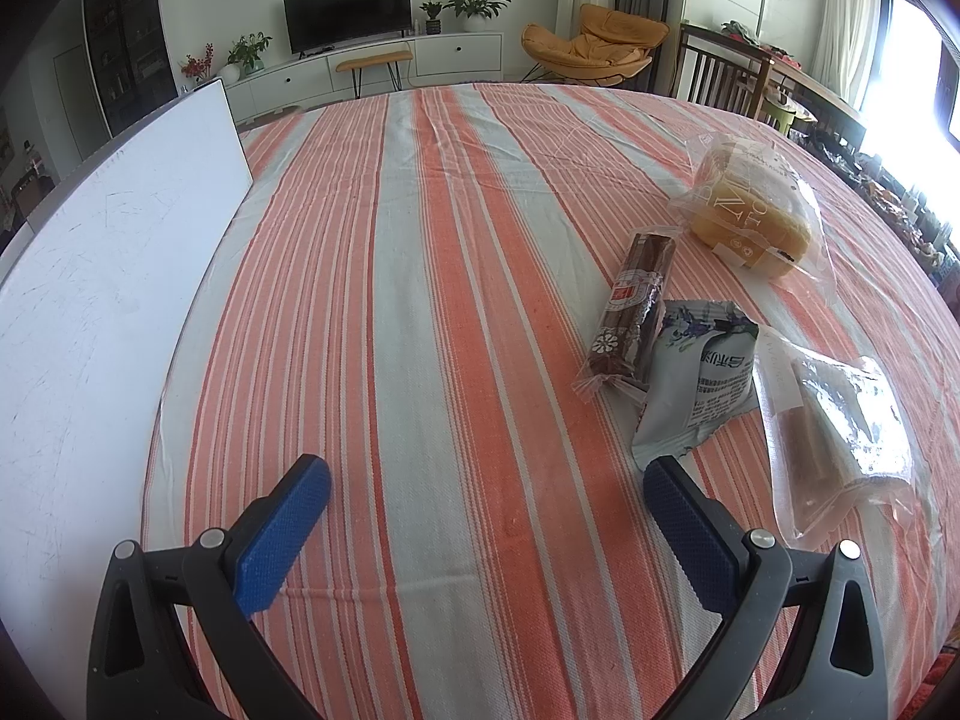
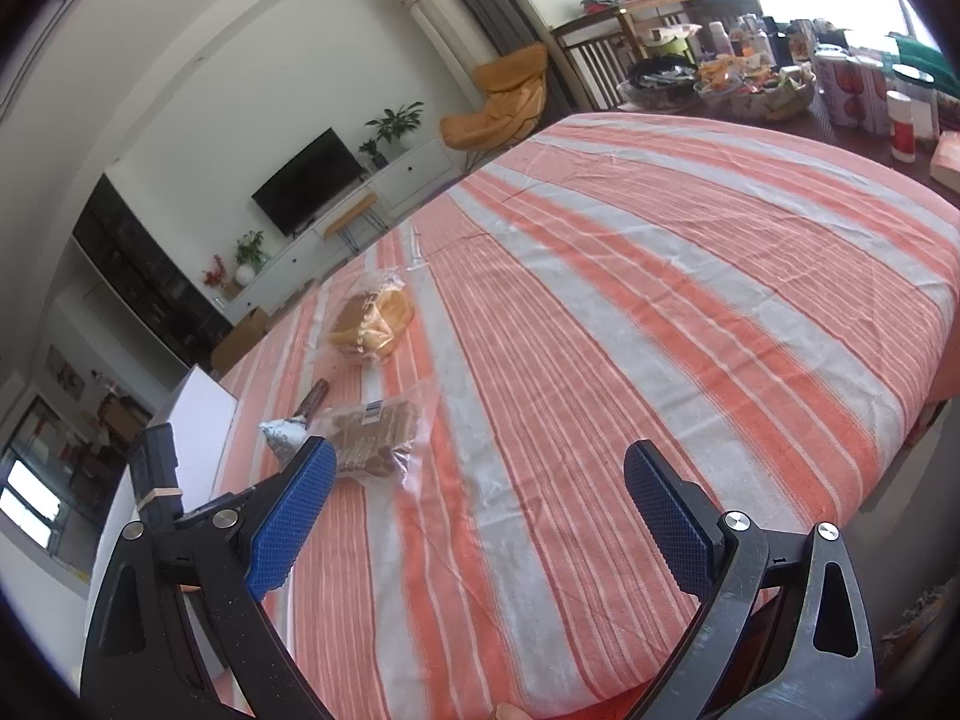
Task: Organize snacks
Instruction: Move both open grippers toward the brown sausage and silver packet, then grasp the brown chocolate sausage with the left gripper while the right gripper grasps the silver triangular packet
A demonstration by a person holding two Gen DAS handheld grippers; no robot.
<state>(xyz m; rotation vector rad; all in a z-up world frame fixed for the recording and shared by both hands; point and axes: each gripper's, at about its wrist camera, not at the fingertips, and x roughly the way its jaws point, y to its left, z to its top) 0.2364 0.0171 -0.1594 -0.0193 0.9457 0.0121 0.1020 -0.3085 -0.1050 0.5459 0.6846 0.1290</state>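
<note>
Several wrapped snacks lie on the striped tablecloth (image 1: 420, 300). In the left wrist view a yellow bun in clear wrap (image 1: 750, 222) is farthest, then a dark brown stick pack (image 1: 630, 306), a grey-green pouch (image 1: 696, 378) and a clear bag of brown biscuits (image 1: 840, 438) nearest at right. My left gripper (image 1: 486, 480) is open and empty above the cloth, left of the pouch. In the right wrist view the bun (image 2: 372, 318), stick pack (image 2: 315, 399), pouch (image 2: 285, 435) and biscuit bag (image 2: 375, 432) lie at left. My right gripper (image 2: 480, 468) is open and empty, right of the biscuit bag.
A white board (image 1: 108, 276) lies along the table's left side; it also shows in the right wrist view (image 2: 201, 408). Beyond the table's far right edge stands a cluttered table with bowls and jars (image 2: 780, 84). A TV, a cabinet and an orange chair stand far behind.
</note>
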